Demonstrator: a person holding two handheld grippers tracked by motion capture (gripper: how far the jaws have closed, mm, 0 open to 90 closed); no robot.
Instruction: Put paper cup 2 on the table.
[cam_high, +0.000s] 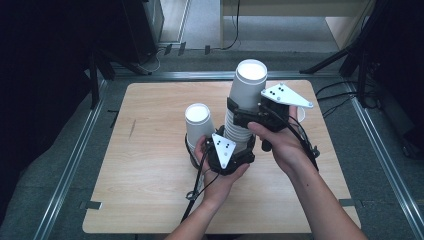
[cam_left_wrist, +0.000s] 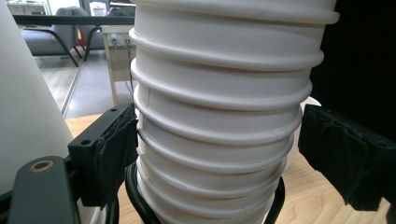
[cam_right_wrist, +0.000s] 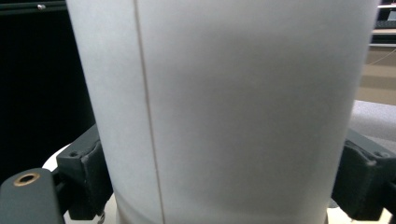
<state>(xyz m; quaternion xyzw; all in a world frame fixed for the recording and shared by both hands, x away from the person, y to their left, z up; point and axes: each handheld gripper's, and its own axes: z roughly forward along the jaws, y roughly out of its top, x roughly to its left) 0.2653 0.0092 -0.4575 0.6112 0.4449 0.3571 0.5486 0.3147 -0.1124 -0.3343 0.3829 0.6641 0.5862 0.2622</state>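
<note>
Centrally on a pale wooden tabletop (cam_high: 150, 150), a person works two hand-held grippers around a tall stack of white paper cups (cam_high: 240, 117), seen from the high view.

At left centre of that frame stands a separate cup (cam_high: 198, 125), upside down, just beside the stack and close to the left hand (cam_high: 220, 175). The left gripper (cam_high: 235, 150), with its grey three-cornered plate, sits at the foot of the stack, near the middle of the frame. Its own view has the ringed rims of the nested cups (cam_left_wrist: 219, 116) running top to bottom through the centre; the left pad touches the rims, while the right pad stands a little clear of them, so the jaws straddle the stack without a full squeeze. A black cable loops beneath the cups at the bottom of that view.

Right of centre in the high view, the right hand (cam_high: 282, 145) holds the right gripper (cam_high: 247, 117) higher up, level with the stack's middle. In its own view a smooth white cup wall (cam_right_wrist: 233, 116) spans the frame, and both dark pads press against it at lower left and lower right: those jaws are closed on the stack.

Dark floor and metal rails frame the tabletop.
</note>
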